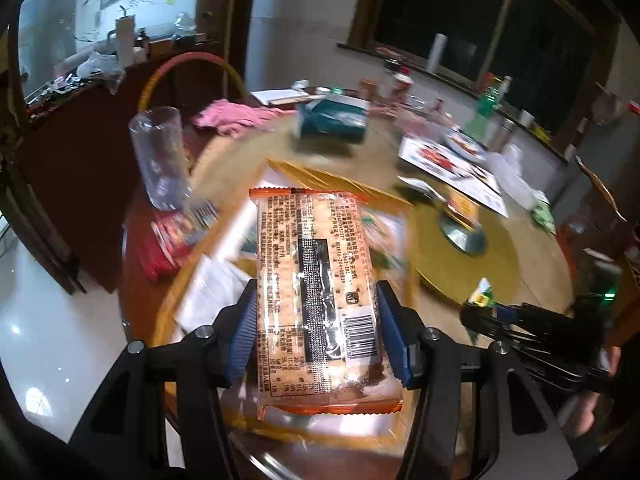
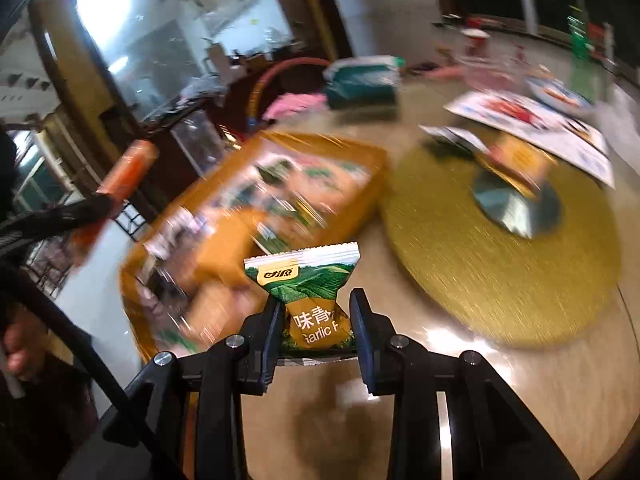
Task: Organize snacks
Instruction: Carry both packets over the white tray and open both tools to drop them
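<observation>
My left gripper (image 1: 316, 320) is shut on an orange cracker pack (image 1: 316, 280), label side up, held above an orange box (image 1: 192, 292) of mixed snack packets. My right gripper (image 2: 314, 312) is shut on a small green garlic-pea sachet (image 2: 308, 296), held over the table just right of the same orange box (image 2: 256, 208). In the right wrist view the left gripper with its orange pack (image 2: 128, 168) shows blurred at the left. In the left wrist view the right gripper (image 1: 492, 312) shows at the right with the sachet's tip (image 1: 482, 294).
A round gold mat (image 2: 500, 264) with a disc (image 2: 516, 208) lies right of the box. A clear cup (image 1: 160, 156), red packets (image 1: 176, 240), a teal bag (image 1: 332, 116), a pink cloth (image 1: 232, 114), a leaflet (image 1: 452, 172) and bottles crowd the table.
</observation>
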`<state>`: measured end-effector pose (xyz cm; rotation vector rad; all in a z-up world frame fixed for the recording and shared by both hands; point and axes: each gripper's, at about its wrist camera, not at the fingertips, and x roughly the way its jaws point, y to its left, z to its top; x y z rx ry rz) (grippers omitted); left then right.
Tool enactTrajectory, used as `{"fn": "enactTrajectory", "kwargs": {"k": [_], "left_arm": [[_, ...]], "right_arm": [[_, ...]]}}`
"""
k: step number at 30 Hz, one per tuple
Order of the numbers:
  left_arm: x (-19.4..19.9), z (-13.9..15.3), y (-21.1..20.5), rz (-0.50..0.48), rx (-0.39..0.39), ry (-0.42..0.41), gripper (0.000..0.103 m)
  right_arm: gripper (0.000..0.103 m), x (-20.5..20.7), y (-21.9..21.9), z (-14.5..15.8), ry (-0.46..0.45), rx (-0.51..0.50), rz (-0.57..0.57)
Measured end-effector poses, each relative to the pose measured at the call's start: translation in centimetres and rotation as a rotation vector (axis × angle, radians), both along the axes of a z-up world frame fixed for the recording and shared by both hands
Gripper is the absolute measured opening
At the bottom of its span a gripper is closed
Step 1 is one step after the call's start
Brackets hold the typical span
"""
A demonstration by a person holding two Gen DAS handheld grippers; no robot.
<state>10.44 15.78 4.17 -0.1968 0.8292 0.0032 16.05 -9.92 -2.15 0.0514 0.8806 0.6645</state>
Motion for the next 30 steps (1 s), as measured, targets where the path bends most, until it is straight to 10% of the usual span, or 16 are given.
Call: {"fn": "enactTrajectory", "kwargs": {"k": [19, 30], "left_arm": [[11.7, -8.5, 4.4, 0.015, -0.065, 0.220, 0.058], [2.2, -3.9, -0.4, 0.124, 0.103, 0.037, 0.084]], "right_arm": [[0.040, 10.3, 11.2, -2.6, 0.063, -0.026, 0.054], [0.071, 4.9, 2.3, 1.2, -0.009, 0.143, -0.014]]}}
